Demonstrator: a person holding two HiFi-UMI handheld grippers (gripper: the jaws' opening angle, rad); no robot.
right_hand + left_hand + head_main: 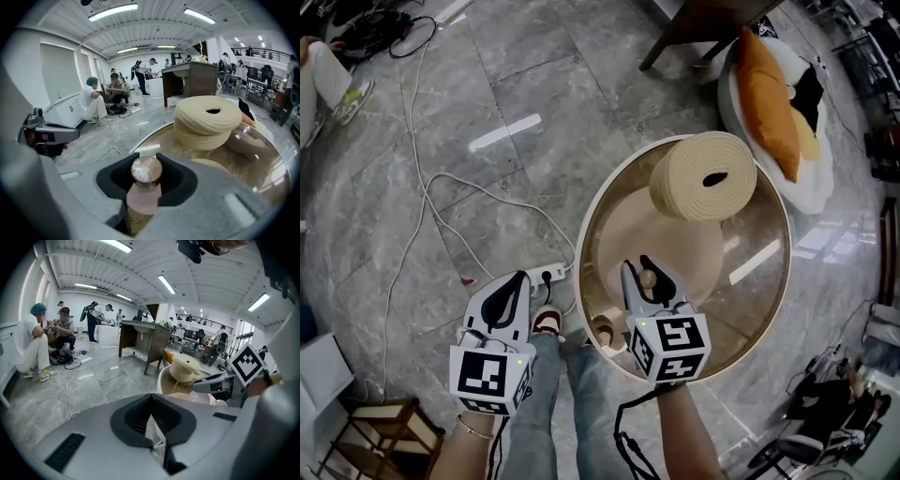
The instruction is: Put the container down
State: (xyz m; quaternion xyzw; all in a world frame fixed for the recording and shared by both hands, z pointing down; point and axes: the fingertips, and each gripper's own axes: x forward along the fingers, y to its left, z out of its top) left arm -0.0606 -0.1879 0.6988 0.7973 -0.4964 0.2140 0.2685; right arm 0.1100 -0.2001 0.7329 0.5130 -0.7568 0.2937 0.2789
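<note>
Right gripper [645, 273] clamps the container [146, 171] inside the round table [579, 246] rim; left gripper [510, 290], closed, hangs outside.

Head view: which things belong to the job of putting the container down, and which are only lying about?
Job: container, held in the right gripper; glass table under it.
Lying about: rope spool on the table; orange cushion; power strip on the floor.

Brown-capped container [145, 183] in the right gripper [146, 168], above a glass table [267, 164]

Grey left tongs [523, 276] and right tongs [637, 270] carry black-and-white marker cubes [490, 377].
</note>
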